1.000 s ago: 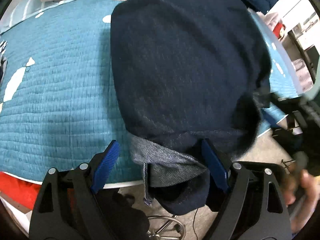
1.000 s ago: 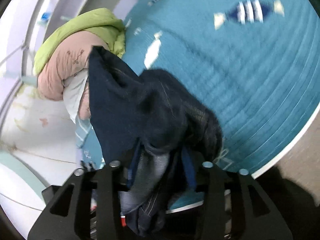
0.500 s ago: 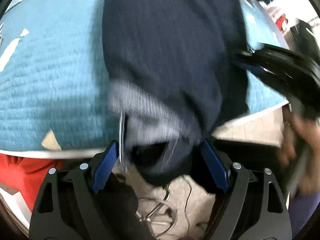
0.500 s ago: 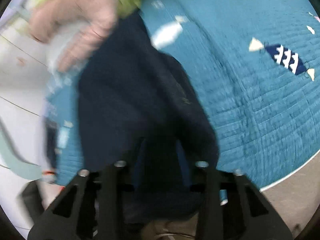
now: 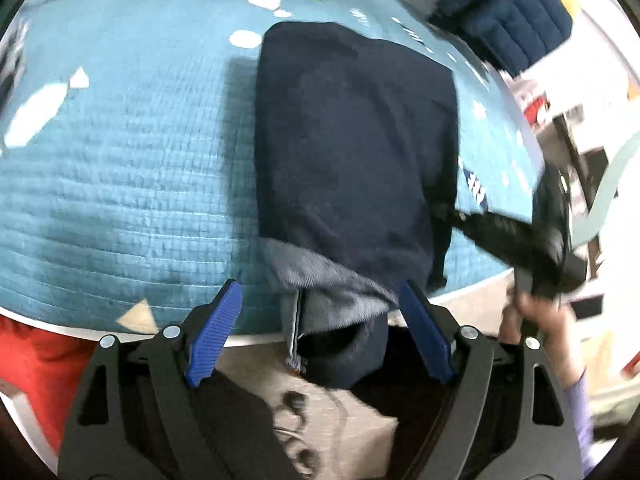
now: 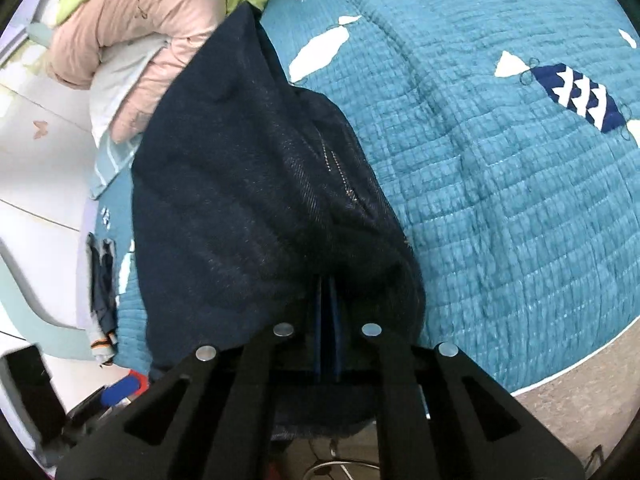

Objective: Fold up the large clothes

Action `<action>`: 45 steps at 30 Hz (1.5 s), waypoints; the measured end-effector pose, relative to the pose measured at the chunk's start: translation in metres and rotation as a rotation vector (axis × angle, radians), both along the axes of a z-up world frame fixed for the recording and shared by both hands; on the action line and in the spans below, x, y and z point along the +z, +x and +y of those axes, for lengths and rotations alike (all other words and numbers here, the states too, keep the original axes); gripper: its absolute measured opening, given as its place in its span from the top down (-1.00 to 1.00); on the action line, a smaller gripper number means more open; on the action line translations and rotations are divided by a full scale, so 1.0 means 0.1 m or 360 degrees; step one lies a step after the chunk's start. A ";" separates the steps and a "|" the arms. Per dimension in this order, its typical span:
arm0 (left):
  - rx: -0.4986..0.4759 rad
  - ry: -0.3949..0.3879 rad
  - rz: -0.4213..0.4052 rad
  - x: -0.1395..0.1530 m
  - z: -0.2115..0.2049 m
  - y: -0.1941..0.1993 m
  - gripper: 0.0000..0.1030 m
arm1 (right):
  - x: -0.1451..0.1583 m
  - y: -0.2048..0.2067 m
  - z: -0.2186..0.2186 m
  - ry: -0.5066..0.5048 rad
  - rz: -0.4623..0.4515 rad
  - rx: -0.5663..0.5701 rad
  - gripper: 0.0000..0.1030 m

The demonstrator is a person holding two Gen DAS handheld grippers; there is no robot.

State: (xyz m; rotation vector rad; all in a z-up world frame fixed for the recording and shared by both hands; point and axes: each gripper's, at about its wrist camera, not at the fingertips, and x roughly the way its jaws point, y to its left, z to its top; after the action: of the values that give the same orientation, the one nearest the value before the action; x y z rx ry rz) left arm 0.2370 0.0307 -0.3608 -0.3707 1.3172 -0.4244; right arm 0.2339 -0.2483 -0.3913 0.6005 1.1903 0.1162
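Observation:
Dark navy jeans (image 5: 352, 152) lie lengthwise on the teal quilted bed cover (image 5: 120, 184), their near end hanging over the bed's front edge with the pale inside of the denim showing. My left gripper (image 5: 320, 320) is open, its blue pads either side of that hanging end without closing on it. My right gripper (image 6: 328, 320) is shut on the jeans (image 6: 240, 200), its blue pads pressed together in the cloth. The right gripper also shows in the left wrist view (image 5: 520, 232), held by a hand at the jeans' right edge.
A pink and green duvet (image 6: 132, 32) is bunched at the far side of the bed. A dark blue padded jacket (image 5: 504, 20) lies at the far right. Small clothing (image 6: 102, 300) lies at the bed's left edge. Floor and a chair base show below the bed's front edge.
The jeans have been swung and laid down along the bed. My right gripper stayed shut on them and moved to their right edge. My left gripper remained open.

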 end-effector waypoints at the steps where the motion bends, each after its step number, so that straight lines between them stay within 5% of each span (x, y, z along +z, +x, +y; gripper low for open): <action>1: 0.0022 -0.0017 0.0063 -0.07 0.00 0.03 -0.58 | 0.03 -0.01 -0.01 0.0003 -0.0006 -0.0008 0.87; 6: 0.0144 -0.0054 0.0169 -0.28 0.00 0.16 -0.44 | 0.23 0.17 -0.01 0.0010 -0.0064 0.0016 0.87; 8: 0.0168 -0.0144 0.0190 -0.27 0.06 0.17 0.02 | 0.38 0.18 0.03 0.0012 -0.0117 0.0048 0.85; 19: 0.0218 -0.0218 0.0208 -0.24 0.26 -0.03 0.57 | 0.64 0.60 0.46 -0.0050 -0.0240 0.0264 0.70; 26: 0.0224 -0.0193 0.0207 -0.22 0.42 -0.28 0.67 | 0.50 1.16 0.49 -0.0119 -0.0241 0.0317 0.76; 28: 0.0207 -0.0154 0.0200 -0.22 0.39 -0.32 0.68 | 0.33 1.34 0.47 -0.0228 -0.0171 0.0319 0.96; 33: 0.0190 -0.0145 0.0233 -0.27 0.23 -0.31 0.68 | -0.15 1.61 0.24 -0.0323 -0.0035 0.0242 1.00; 36: 0.0152 -0.0146 0.0238 -0.28 0.12 -0.29 0.68 | -0.42 1.68 0.07 -0.0145 0.0008 0.0207 1.00; 40: 0.0072 -0.0115 0.0187 -0.16 0.01 -0.23 0.68 | -0.34 1.66 0.09 -0.0181 -0.0010 0.0258 1.00; 42: 0.0061 -0.0120 0.0166 -0.10 0.04 -0.20 0.68 | -0.22 1.57 0.02 -0.0101 -0.0023 0.0248 0.87; 44: 0.0047 -0.0132 0.0137 -0.02 0.08 -0.17 0.67 | -0.07 1.39 -0.12 0.0044 -0.0065 0.0216 0.52; 45: 0.0044 -0.0140 0.0129 0.00 0.09 -0.16 0.66 | 0.02 1.24 -0.21 0.0081 -0.0097 0.0188 0.10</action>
State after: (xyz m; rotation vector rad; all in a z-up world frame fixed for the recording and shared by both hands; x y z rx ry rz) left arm 0.2214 0.0399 -0.3606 -0.4832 1.3734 -0.4488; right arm 0.3584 -0.2695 -0.3892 0.5675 1.1660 0.2638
